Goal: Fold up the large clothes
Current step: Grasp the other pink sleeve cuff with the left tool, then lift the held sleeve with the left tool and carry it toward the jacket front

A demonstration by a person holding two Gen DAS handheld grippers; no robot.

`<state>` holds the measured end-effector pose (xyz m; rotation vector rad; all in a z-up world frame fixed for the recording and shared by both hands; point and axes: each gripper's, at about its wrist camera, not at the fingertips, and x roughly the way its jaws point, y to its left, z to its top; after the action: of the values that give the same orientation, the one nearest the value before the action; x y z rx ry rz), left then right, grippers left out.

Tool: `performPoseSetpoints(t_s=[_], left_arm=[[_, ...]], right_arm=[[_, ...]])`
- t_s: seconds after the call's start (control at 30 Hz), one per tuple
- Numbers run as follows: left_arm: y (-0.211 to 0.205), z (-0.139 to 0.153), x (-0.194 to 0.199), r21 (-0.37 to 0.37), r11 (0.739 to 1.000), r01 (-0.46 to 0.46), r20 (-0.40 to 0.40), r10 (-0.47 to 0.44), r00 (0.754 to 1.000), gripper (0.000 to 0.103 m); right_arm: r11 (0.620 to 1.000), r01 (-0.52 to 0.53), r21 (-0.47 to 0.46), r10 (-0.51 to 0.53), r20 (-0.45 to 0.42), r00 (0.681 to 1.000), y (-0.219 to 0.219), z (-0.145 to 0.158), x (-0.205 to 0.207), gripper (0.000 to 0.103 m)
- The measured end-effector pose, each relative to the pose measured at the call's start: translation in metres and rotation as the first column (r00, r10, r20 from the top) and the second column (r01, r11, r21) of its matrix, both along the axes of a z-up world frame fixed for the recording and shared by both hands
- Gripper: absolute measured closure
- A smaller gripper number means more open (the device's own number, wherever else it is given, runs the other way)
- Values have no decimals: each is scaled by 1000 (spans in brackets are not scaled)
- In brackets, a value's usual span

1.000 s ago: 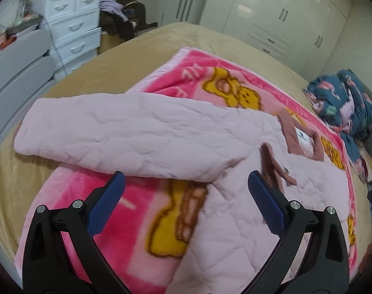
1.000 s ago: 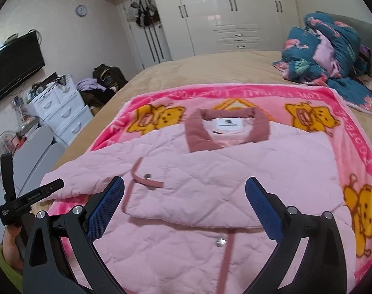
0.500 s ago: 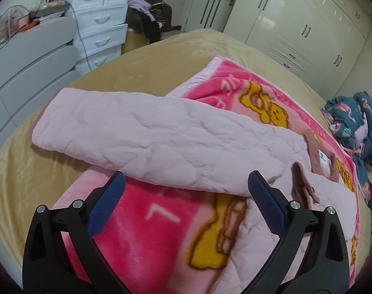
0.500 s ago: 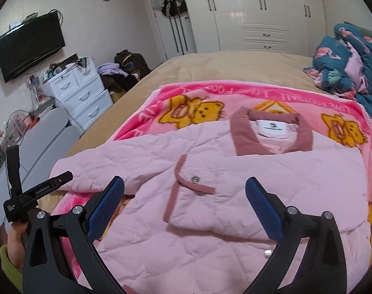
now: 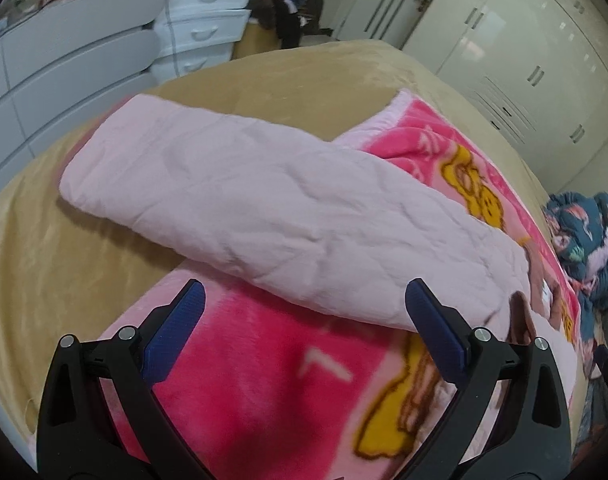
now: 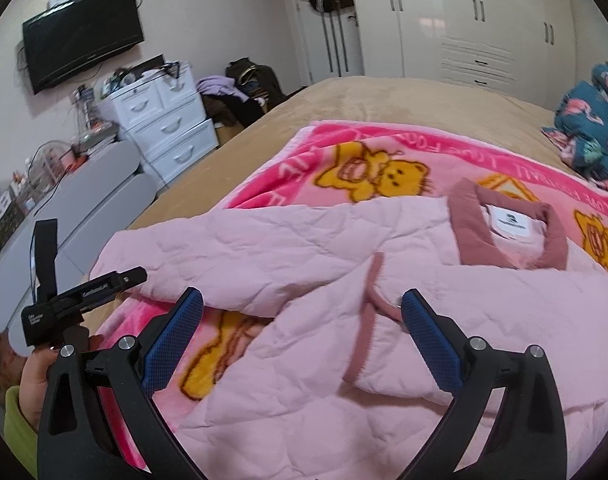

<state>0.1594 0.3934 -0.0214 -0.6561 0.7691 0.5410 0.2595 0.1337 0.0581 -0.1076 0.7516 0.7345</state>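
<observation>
Left wrist view: your left gripper (image 5: 304, 312) hovers with jaws spread wide, holding nothing, above the pink blanket (image 5: 264, 380).

Your right gripper (image 6: 302, 322) is likewise spread and empty over the quilted pink jacket (image 6: 384, 380), which lies on the blanket atop the bed (image 6: 364, 100), its sleeve (image 5: 264, 208) stretched sideways onto the tan cover.

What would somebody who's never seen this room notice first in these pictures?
Most likely the pale pink quilted jacket spread on a bright pink teddy-bear blanket in the middle of the bed, one sleeve stretched out past the blanket's edge onto the tan cover. Next, the black grippers with blue jaws in the foreground, left gripper and right gripper, both open and holding nothing.
</observation>
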Motion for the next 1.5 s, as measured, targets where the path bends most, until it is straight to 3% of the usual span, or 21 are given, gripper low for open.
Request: performPoseSetpoints(t_s=[0.33,0.53,0.63,0.77,0.97,1.0,1.07,1.1,1.17,1.27,1.5], left_arm=[[36,-14,-11,-29,995,-100,-29,99,995,9],[61,-27,-19,-90,982,-166,-31,163,986,9],[76,-36,-24,-157,969,-192,-5,193,981,9],[97,-56,-30,-267,932,-243,21,258,966,9],[115,-61,-35,-272,917,-292,66,321,945,9],[117,-60,-38,-274,913,-302,83,336,938,11],[121,-54,-41,-248,913,-325,95,356,929,41],[122,-52,-41,-238,914,-329,97,360,928,47],[124,-42,-46,-204,920,-333,135,364,922,79],[121,-22,-54,-180,929,-325,206,358,911,88],[88,48,-53,-27,969,-245,355,238,904,90]], right_arm=[[993,-110,-46,109,-9,994,55,-16,-5,4],[982,-174,-67,173,-21,985,86,-25,-13,4],[980,-189,-65,187,-33,982,93,-30,-16,4],[979,-193,-68,189,-54,980,92,-39,-18,4],[987,-149,-53,143,-100,985,70,-46,-14,4],[989,-140,-47,135,-102,986,65,-45,-14,4],[992,-120,-46,115,-96,989,54,-42,-13,4],[993,-109,-43,105,-95,990,48,-41,-12,4],[996,-86,-37,82,-94,992,36,-40,-10,4],[999,-46,-19,44,-102,994,20,-39,-6,4],[1000,5,7,-4,-128,992,-13,-39,-10,4]])
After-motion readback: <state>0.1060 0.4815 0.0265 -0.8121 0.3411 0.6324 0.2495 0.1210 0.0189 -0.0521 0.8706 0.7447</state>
